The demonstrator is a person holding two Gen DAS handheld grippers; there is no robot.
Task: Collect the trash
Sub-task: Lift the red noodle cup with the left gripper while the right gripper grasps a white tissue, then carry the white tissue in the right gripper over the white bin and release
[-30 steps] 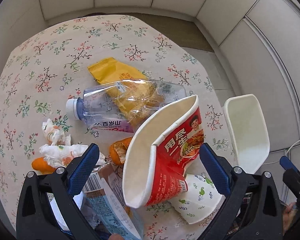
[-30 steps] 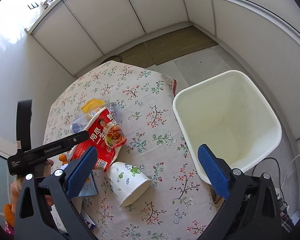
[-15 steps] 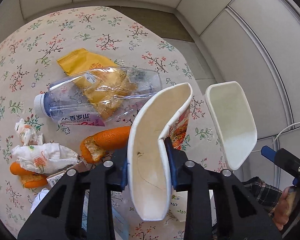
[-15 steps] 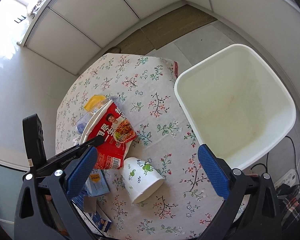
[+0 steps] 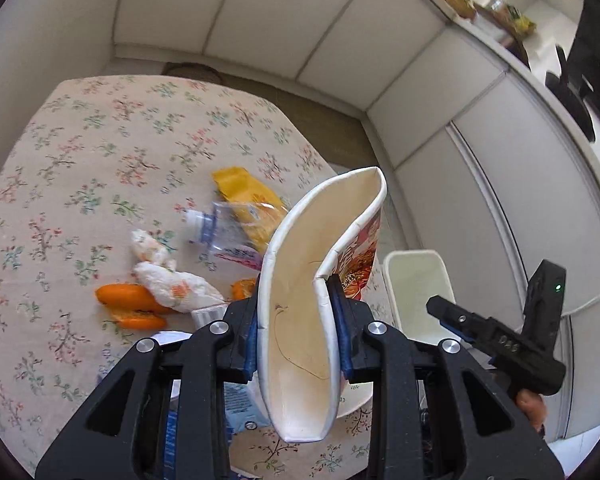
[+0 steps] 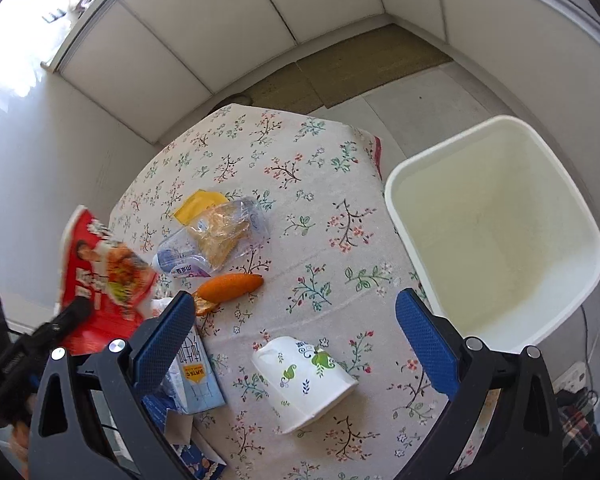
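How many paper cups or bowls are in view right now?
2. The red noodle bowl is squeezed flat in the left tongs, lifted off the table. The white patterned cup lies on its side on the tablecloth, between the open right tongs.

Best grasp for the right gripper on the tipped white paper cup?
The white paper cup lies on its side, mouth toward the camera's lower left, base toward the bin. I'd bring the open right gripper down from above, jaws straddling the mid-body across its roll axis; the thin wall will likely crush, which is fine.
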